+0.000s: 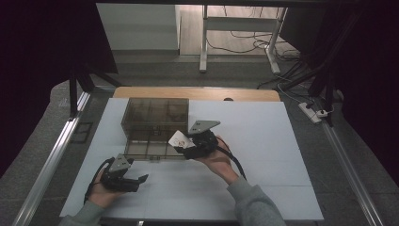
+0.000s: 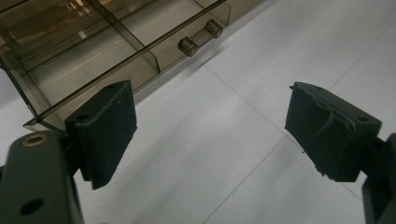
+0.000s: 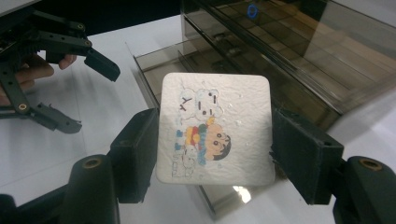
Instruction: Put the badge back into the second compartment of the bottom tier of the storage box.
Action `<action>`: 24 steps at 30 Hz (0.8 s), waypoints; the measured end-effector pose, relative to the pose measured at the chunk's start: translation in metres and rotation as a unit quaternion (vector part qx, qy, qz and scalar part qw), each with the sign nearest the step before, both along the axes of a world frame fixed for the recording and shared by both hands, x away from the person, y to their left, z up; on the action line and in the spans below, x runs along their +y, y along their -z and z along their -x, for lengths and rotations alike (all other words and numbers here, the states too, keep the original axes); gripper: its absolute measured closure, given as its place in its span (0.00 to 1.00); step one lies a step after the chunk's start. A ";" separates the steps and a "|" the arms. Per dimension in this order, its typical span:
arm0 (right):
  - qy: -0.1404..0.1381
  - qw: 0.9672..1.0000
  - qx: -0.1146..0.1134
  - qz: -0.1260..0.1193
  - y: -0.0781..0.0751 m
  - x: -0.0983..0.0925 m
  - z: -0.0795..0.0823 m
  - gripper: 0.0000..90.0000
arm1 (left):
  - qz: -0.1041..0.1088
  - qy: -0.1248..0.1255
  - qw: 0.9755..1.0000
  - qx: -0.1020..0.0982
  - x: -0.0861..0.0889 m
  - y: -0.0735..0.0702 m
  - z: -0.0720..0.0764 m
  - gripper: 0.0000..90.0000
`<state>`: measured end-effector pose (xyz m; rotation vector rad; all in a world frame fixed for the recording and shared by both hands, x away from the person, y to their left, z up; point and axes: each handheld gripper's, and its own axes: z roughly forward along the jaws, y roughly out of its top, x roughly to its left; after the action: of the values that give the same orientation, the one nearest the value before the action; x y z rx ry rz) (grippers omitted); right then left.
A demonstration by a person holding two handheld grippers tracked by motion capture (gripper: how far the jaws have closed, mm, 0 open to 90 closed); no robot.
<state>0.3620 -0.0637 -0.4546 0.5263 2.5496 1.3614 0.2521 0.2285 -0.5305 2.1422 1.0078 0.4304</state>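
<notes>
A smoky clear plastic drawer box [image 1: 155, 120] stands on the white table [image 1: 263, 141]; its bottom drawer [image 3: 187, 70] is pulled out, with a round knob [image 2: 200, 37] on its front. My right gripper [image 1: 184, 146] is shut on a white square coaster [image 3: 215, 128] with a cartoon print, holding it just over the open drawer's front. My left gripper [image 1: 141, 181] rests near the front left of the table, jaws wide open with nothing between them, pointing toward the drawer.
A wooden strip [image 1: 197, 92] edges the table's far side. Beyond it stand a desk frame [image 1: 235, 37] and cables on the floor. A metal rail [image 1: 51, 160] runs along the table's left.
</notes>
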 end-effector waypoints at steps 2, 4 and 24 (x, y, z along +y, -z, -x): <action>-0.007 1.000 0.002 0.004 0.001 0.008 -0.002 0.36 | 0.000 -0.001 1.000 0.000 0.000 0.000 0.000 0.18; -0.013 1.000 0.005 0.010 0.002 0.015 -0.004 0.36 | 0.002 -0.001 1.000 -0.001 0.001 0.000 0.000 0.18; -0.054 0.996 0.013 0.074 0.026 0.078 -0.025 0.36 | 0.013 -0.002 1.000 0.000 0.008 0.001 0.003 0.19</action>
<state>0.3873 0.0143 -0.4807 0.3859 2.7088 1.1916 0.2489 0.2363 -0.5318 2.1167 1.0129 0.4160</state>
